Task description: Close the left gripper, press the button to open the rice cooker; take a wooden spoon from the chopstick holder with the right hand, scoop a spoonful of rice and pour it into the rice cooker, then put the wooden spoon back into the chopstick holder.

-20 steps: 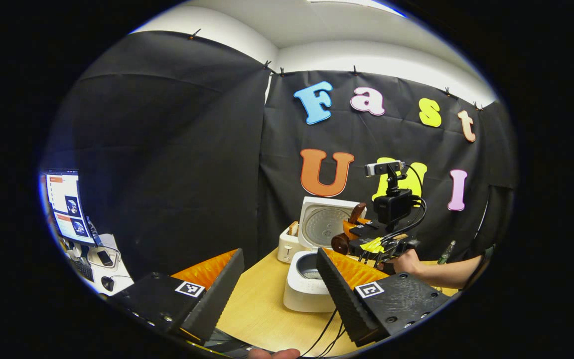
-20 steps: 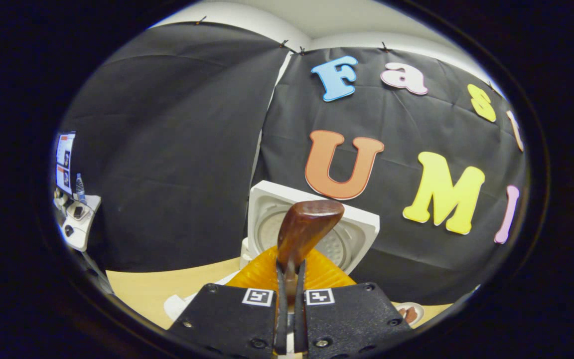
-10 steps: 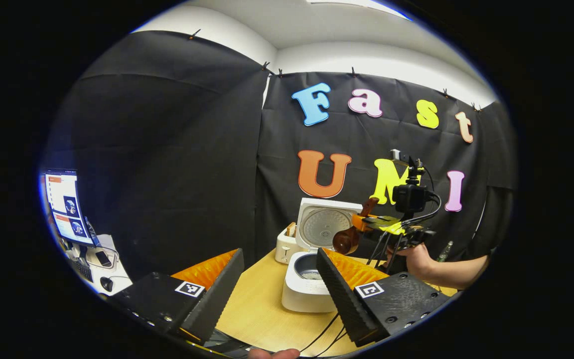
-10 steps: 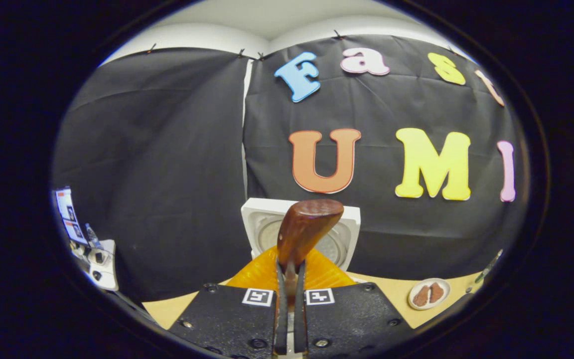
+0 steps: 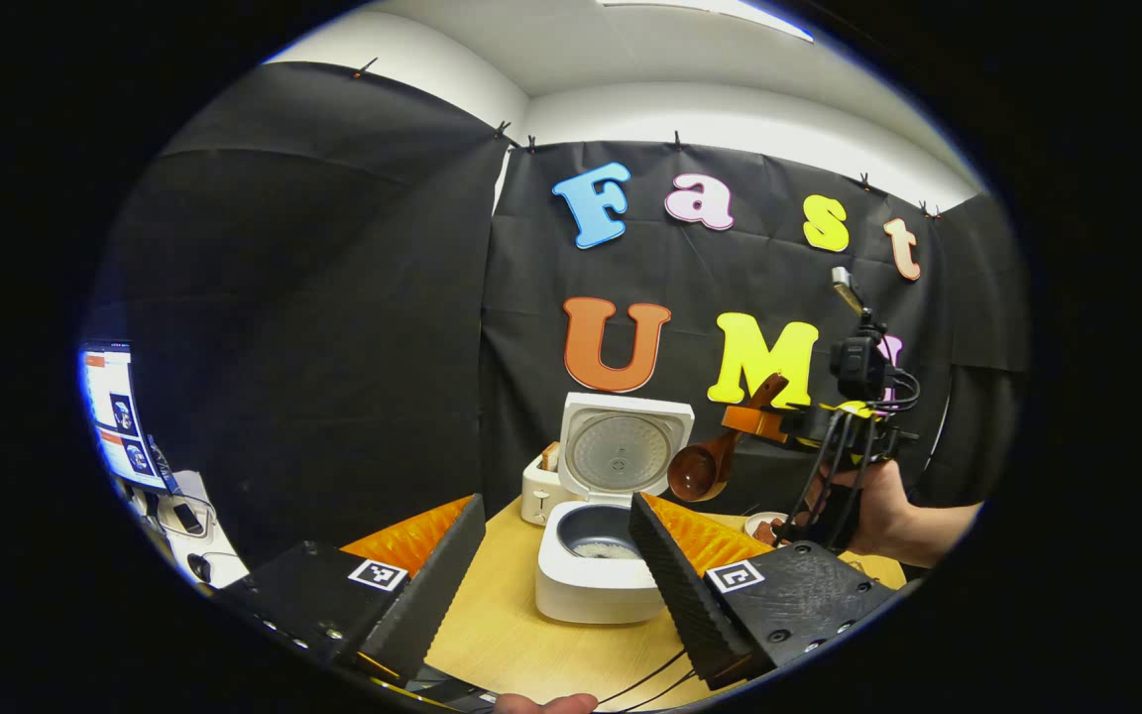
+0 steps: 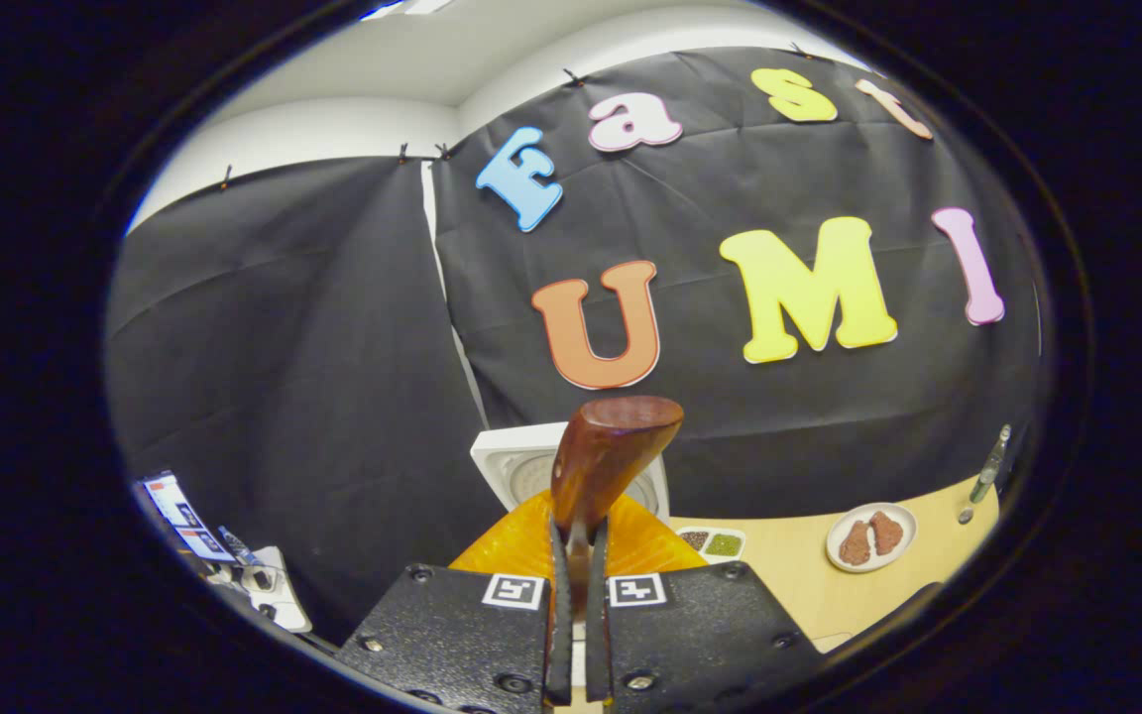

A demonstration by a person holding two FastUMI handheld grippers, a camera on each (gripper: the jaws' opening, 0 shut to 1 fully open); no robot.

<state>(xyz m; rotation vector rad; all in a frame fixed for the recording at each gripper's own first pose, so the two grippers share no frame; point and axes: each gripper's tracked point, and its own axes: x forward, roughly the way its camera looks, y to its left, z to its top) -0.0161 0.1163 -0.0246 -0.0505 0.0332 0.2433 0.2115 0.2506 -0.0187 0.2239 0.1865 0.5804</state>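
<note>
My right gripper (image 6: 576, 635) is clamped on the spoon (image 6: 611, 446), both fingers pressing its handle, bowl raised ahead of me. From the left gripper view, the spoon (image 5: 705, 466) hangs in the air just right of the cooker (image 5: 596, 555), which stands on the table (image 5: 502, 625) with its lid up and rice in the pot. My left gripper (image 5: 556, 575) is wide apart and holds nothing, low before the cooker.
</note>
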